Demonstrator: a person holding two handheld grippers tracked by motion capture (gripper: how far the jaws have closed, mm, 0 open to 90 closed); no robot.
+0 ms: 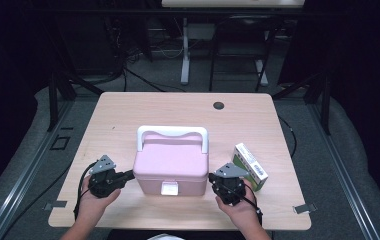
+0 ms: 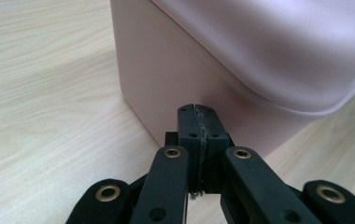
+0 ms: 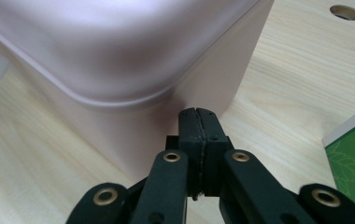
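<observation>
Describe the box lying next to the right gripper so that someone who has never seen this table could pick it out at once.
Start at the light wooden table and find the pink lidded case with the white handle at its middle. To the right of that case, just beyond the right gripper, lies a small green and white carton. It is the only printed, flat-sided box there, far smaller than the plain pink case.

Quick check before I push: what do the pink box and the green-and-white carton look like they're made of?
Pink box: likely moulded plastic, smooth satin finish, with soft highlights and rounded corners; its white handle looks the same. Green-and-white carton: probably printed cardboard, with sharp folded edges and flat printed faces.
</observation>
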